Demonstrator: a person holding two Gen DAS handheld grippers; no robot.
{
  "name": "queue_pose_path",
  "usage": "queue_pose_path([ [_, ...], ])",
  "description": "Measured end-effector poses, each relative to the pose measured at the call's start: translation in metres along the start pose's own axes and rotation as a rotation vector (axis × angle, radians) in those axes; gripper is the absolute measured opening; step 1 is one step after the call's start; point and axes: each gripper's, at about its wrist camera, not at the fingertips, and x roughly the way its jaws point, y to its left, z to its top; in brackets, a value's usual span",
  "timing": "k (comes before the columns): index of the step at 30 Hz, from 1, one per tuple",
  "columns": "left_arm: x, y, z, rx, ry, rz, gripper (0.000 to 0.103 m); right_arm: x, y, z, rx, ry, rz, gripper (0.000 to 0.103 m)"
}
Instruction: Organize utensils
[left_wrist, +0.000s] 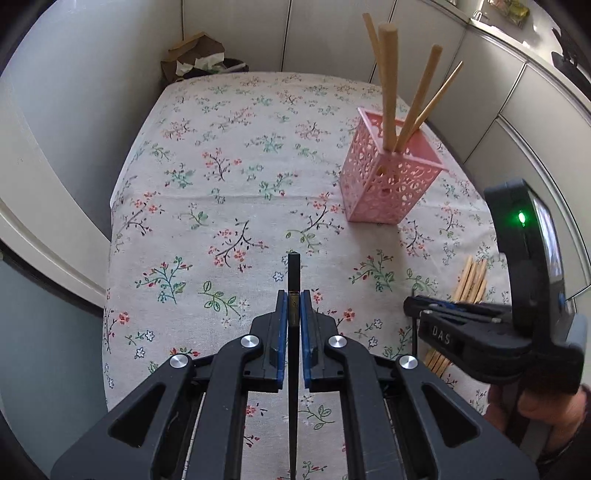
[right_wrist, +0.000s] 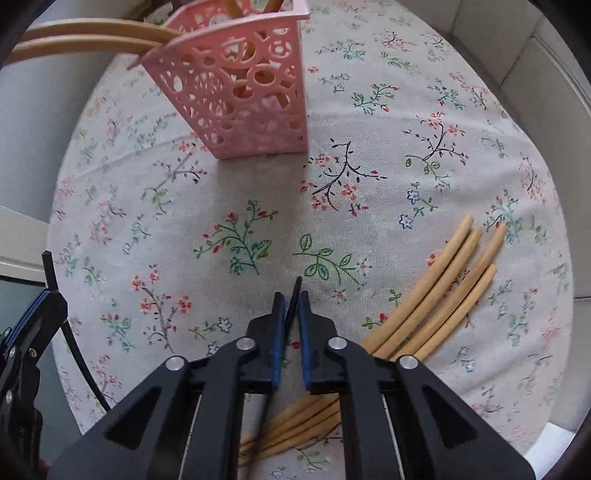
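Both tools grip black chopsticks above the floral-cloth surface (left_wrist: 229, 155).

The left tool (left_wrist: 294, 301) is clenched on a slim black chopstick (left_wrist: 294, 269), which runs straight forward between the blue pads. The right tool (right_wrist: 291, 306) is clenched on a second black chopstick (right_wrist: 294, 295), tilted slightly between its pads. The pink perforated plastic holder (left_wrist: 388, 173) stands toward the far right edge of the surface and holds several light wooden sticks (left_wrist: 389, 85) that lean upward out of it. A bundle of loose wooden chopsticks (right_wrist: 443, 291) lies flat near the right edge of the surface, partly under the right tool.
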Motion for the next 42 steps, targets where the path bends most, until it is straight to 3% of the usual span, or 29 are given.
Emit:
queue_pose_path([
  [7, -0.039, -0.016, -0.002, 0.017, -0.118, 0.019, 0.006, -0.075, -0.009, -0.052, -0.090, -0.289, 0.097, 0.004],
  [13, -0.093, -0.046, -0.031, 0.025, -0.255, 0.014, 0.006, -0.148, -0.025, -0.098, -0.123, -0.505, 0.124, 0.004],
  [23, -0.146, -0.089, -0.033, 0.091, -0.342, -0.003, 0.006, -0.229, -0.057, -0.116, -0.088, -0.637, 0.155, 0.004],
  [31, -0.160, -0.110, -0.001, 0.143, -0.376, 0.004, 0.006, -0.266, -0.076, -0.089, -0.034, -0.698, 0.191, 0.004],
  [37, -0.175, -0.123, 0.032, 0.150, -0.419, -0.066, 0.006, -0.283, -0.089, -0.072, -0.003, -0.734, 0.202, 0.004],
  [42, -0.183, -0.135, 0.063, 0.168, -0.450, -0.081, 0.006, -0.290, -0.099, -0.057, 0.006, -0.754, 0.188, 0.004],
])
